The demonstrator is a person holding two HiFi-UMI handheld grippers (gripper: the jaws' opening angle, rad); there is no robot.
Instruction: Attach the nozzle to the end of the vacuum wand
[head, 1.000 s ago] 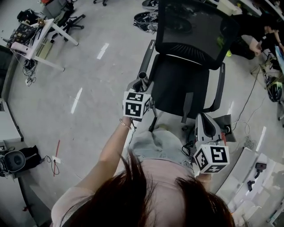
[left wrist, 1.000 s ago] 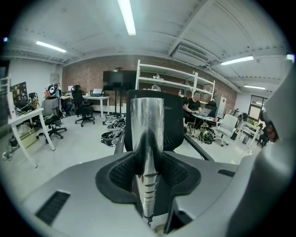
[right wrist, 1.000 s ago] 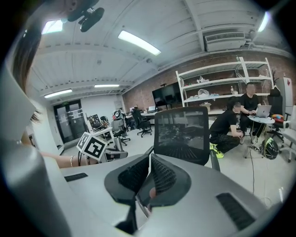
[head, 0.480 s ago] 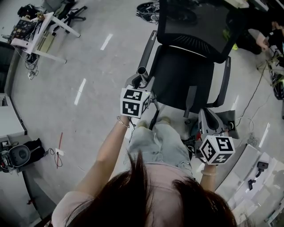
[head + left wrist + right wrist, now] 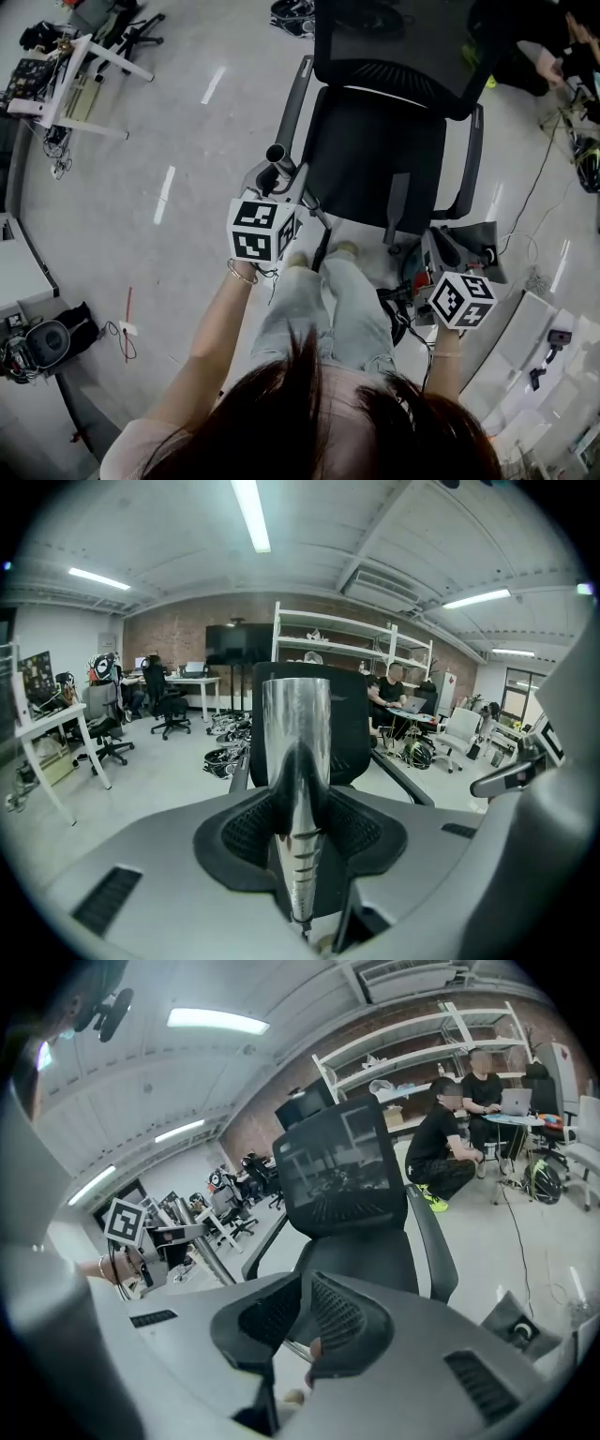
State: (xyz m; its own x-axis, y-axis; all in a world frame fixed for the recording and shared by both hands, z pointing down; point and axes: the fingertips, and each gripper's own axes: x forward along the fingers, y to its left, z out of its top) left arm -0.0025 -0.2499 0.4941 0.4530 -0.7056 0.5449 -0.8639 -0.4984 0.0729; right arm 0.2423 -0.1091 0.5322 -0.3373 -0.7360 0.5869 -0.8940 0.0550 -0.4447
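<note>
Grey floor (image 5: 187,141), black office chair (image 5: 375,159) (brick-walled workshop), left gripper (image 5: 298,808) clamped on vacuum wand (image 5: 295,719), right gripper (image 5: 300,1321) closed, empty.

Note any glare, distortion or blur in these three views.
Head view: pale light streaks glare on the glossy floor; hair at the bottom edge is soft. Left gripper view: fisheye bend, dark corners, bright sheen on the metal wand. Right gripper view: same bend and dark corners.
</note>
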